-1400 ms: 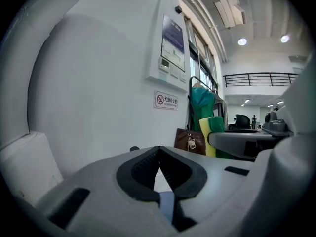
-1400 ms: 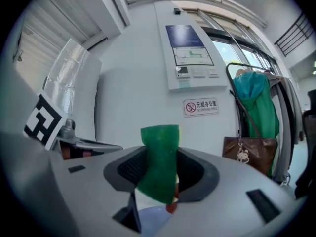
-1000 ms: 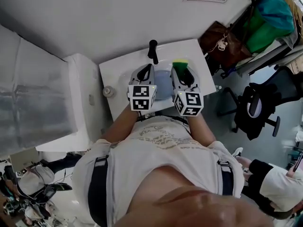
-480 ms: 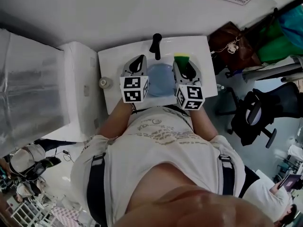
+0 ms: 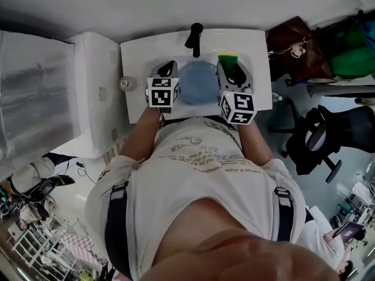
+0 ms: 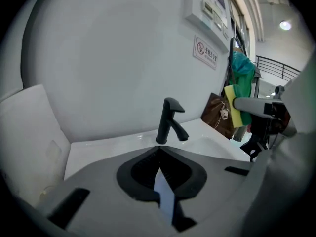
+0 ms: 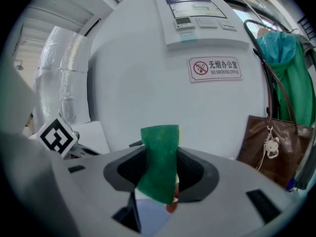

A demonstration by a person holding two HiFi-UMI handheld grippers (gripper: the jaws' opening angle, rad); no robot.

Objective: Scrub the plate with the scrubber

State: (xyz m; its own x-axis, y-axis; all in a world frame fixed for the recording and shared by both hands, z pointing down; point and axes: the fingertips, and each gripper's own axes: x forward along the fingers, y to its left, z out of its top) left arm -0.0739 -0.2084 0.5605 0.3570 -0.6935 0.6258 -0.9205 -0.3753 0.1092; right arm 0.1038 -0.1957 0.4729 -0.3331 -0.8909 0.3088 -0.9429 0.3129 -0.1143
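Jaws left: left gripper clenched on the thin rim of the plate
Jaws right: right gripper grasping the scrubber, green face showing, top sticking past the tips
Plate: pale blue, over the sink, between both grippers, held at its left edge
Scrubber: just right of the plate's far edge; touching it or not, cannot tell
Faucet: black, far rim of sink, beyond the plate
Bag: brown, right of sink

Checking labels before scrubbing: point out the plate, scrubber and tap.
plate (image 5: 198,82), head view, blue centre.
scrubber (image 7: 159,157), right gripper view, green face.
tap (image 6: 165,122), left gripper view, upright stem.
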